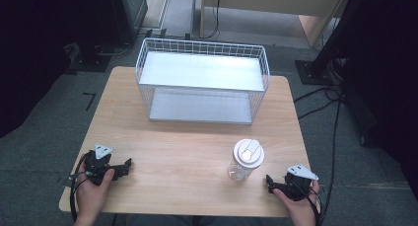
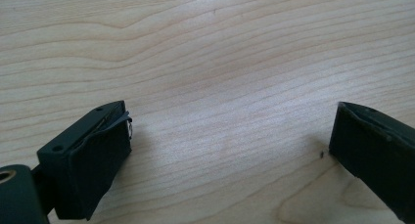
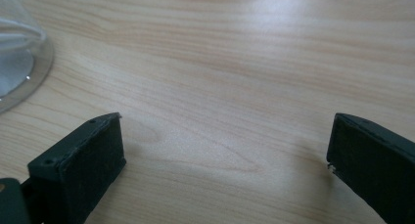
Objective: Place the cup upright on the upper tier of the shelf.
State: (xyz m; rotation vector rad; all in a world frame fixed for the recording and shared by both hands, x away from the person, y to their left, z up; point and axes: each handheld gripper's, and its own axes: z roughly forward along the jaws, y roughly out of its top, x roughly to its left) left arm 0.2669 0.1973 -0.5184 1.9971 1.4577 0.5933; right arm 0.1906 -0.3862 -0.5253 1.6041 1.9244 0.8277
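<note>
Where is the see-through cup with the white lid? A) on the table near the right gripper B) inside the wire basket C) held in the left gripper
A: the cup stands on the wooden table, just beside the open right gripper.

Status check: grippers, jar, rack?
Left gripper open, empty, on table. Right gripper open, empty, beside clear jar, not touching. Jar upright, white lid on. Wire rack behind it, shelves bare.
</note>
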